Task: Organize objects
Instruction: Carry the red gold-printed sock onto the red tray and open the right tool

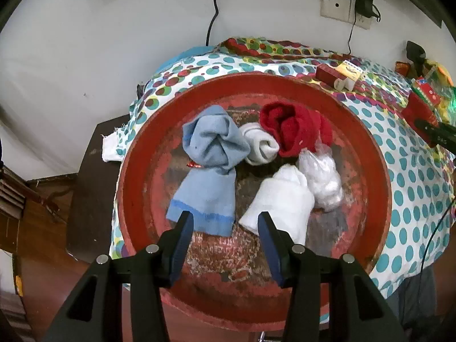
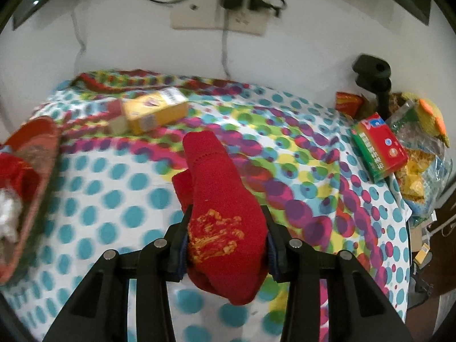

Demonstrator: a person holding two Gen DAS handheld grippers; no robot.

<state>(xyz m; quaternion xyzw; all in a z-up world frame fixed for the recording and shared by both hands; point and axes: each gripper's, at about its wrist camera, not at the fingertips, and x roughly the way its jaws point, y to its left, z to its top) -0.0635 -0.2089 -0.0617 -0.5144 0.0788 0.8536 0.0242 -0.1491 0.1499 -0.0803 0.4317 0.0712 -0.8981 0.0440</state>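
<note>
A round red basin (image 1: 367, 154) on the dotted cloth holds several socks. In it lie a light blue sock (image 1: 211, 168), a rolled grey-white sock (image 1: 260, 145), a red sock bundle (image 1: 296, 131), a white sock (image 1: 282, 202) and a clear bag of white stuff (image 1: 323, 182). My left gripper (image 1: 225, 223) hangs open over the basin's near side, between the blue and white socks, with nothing between its fingers. My right gripper (image 2: 226, 213) is shut on a red sock with yellow stitching (image 2: 216, 171), held above the cloth to the right of the basin (image 2: 42, 165).
A yellow box (image 2: 155, 111) lies at the back of the dotted cloth (image 2: 114, 188). A red-green box (image 2: 379, 148), snack bags (image 2: 419, 176) and a black stand (image 2: 373, 71) crowd the right edge. Cables hang from a wall socket (image 2: 219, 17).
</note>
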